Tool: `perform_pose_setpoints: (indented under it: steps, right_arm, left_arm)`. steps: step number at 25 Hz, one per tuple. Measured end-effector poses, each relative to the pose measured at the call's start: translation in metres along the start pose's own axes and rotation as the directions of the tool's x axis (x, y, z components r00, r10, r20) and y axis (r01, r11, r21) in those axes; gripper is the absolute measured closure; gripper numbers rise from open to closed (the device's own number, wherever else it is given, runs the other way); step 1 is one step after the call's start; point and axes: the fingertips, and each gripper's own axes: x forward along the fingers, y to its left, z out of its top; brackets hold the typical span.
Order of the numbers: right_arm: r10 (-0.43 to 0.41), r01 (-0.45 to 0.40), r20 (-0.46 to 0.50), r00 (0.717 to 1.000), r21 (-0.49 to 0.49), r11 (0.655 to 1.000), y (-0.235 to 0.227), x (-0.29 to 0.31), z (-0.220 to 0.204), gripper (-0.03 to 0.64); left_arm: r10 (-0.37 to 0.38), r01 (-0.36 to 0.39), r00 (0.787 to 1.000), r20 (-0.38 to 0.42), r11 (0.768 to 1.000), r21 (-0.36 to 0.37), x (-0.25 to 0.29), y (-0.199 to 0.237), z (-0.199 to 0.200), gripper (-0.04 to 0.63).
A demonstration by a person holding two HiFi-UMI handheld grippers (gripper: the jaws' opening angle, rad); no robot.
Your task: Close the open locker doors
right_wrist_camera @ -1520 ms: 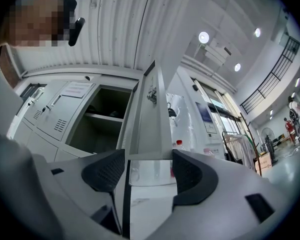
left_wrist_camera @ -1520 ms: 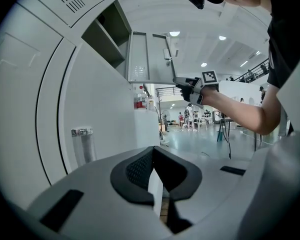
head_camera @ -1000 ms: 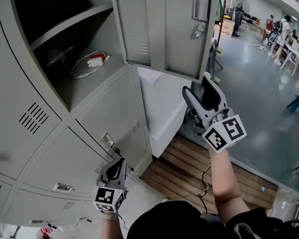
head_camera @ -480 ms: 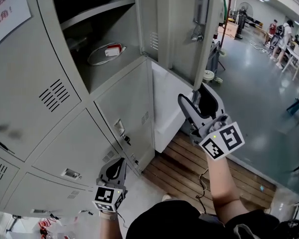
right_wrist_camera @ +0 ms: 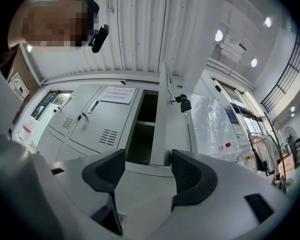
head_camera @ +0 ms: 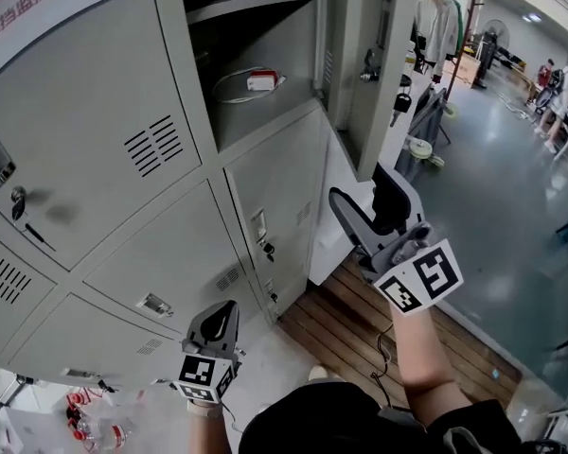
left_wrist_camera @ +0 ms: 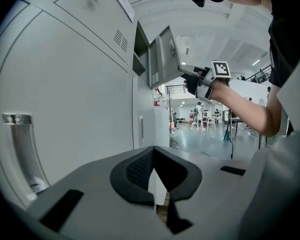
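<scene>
A grey locker bank fills the left of the head view. One upper door (head_camera: 371, 64) stands open, nearly edge-on, with keys hanging from its lock (head_camera: 400, 102). Its compartment (head_camera: 265, 112) holds a white charger and cable (head_camera: 254, 81). My right gripper (head_camera: 364, 192) is open and points up just below the door's lower edge; I cannot tell whether it touches. In the right gripper view the door edge (right_wrist_camera: 165, 119) shows between the open jaws of that gripper (right_wrist_camera: 147, 170). My left gripper (head_camera: 225, 318) hangs low by the bottom lockers, shut on nothing (left_wrist_camera: 154, 170).
A lower locker has a key in its lock (head_camera: 265, 248). A wooden pallet (head_camera: 360, 324) and a white box (head_camera: 336, 230) lie below the open door. A clothes rack (head_camera: 435, 36) stands beyond it. People are far off at the right. Plastic bottles (head_camera: 95, 428) lie at the bottom left.
The lockers have slid right in the head view and the open door now shows much narrower. My right gripper stays just under the door; the left gripper has barely moved.
</scene>
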Motion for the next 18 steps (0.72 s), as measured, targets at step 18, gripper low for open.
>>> perform_pose_setpoints:
  steps: [18]
  right_arm:
    - [0.236,-0.238,0.036,0.971,0.071,0.969,0.091,0.102,-0.027,0.321]
  left_arm:
    - [0.303,-0.307,0.951,-0.065,0.949,-0.068,-0.096,0.065,-0.034,0.578]
